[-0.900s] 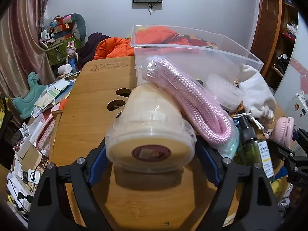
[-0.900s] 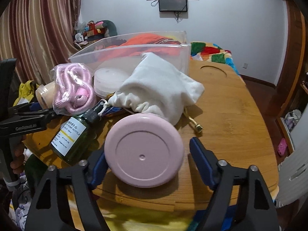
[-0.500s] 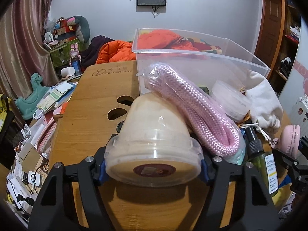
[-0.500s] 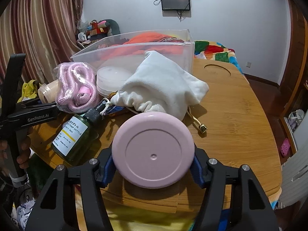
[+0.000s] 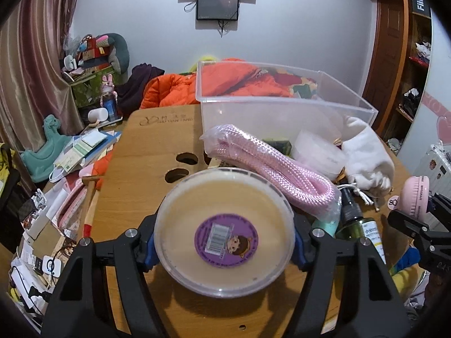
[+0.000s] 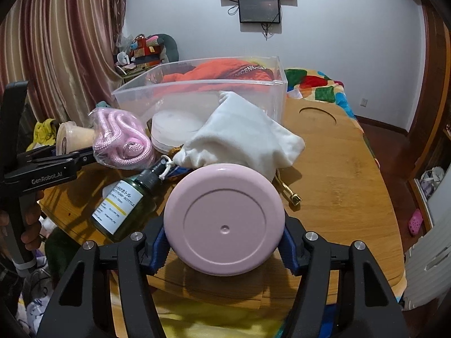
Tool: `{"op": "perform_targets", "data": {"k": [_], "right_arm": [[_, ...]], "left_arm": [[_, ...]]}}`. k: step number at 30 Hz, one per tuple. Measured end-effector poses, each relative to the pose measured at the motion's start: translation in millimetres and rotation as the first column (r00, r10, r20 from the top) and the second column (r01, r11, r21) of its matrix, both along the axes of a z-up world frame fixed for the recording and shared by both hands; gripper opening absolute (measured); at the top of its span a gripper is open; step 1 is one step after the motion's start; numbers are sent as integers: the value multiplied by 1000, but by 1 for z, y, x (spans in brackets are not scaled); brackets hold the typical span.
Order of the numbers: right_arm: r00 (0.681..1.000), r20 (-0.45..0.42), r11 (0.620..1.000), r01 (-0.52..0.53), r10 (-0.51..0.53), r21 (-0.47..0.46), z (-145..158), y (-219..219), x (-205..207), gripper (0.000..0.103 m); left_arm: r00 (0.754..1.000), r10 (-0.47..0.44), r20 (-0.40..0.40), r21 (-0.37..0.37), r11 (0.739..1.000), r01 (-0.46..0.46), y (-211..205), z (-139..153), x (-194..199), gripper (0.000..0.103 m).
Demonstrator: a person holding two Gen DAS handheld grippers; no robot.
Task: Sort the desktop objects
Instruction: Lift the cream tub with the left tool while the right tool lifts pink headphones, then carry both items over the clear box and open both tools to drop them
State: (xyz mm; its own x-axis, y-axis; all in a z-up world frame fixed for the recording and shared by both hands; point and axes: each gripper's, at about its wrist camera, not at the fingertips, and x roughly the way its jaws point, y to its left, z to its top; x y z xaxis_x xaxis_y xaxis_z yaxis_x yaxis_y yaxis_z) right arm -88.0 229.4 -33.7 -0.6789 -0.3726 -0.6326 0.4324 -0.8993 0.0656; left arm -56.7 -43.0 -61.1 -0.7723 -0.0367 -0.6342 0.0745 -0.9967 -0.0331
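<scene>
Round beige tub [image 5: 224,233], smooth pink disc [image 6: 224,226].

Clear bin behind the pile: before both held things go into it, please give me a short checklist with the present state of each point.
1. Left tongs closed on the beige tub: ok.
2. Right tongs closed on the pink round case: ok.
3. Clear bin open on top: ok.
4. Free space inside the bin: cannot tell.
5. Pink rope and white pouch lie between tongs and bin: not ok, lift over them.
</scene>
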Motion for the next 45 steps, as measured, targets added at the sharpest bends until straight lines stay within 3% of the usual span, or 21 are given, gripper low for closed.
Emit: {"op": "perform_targets", "data": {"k": [23,45], "right_arm": [[996,-85,1000,-11,10,-12,37,7,-6,59],[984,-158,996,-85,80,-22,102,-4,-55,60]], "left_arm": [[995,-27,-96,30,999,30,-5,47,25,70],[984,-93,-155,8,995,96,-6,100,-14,70]]}}
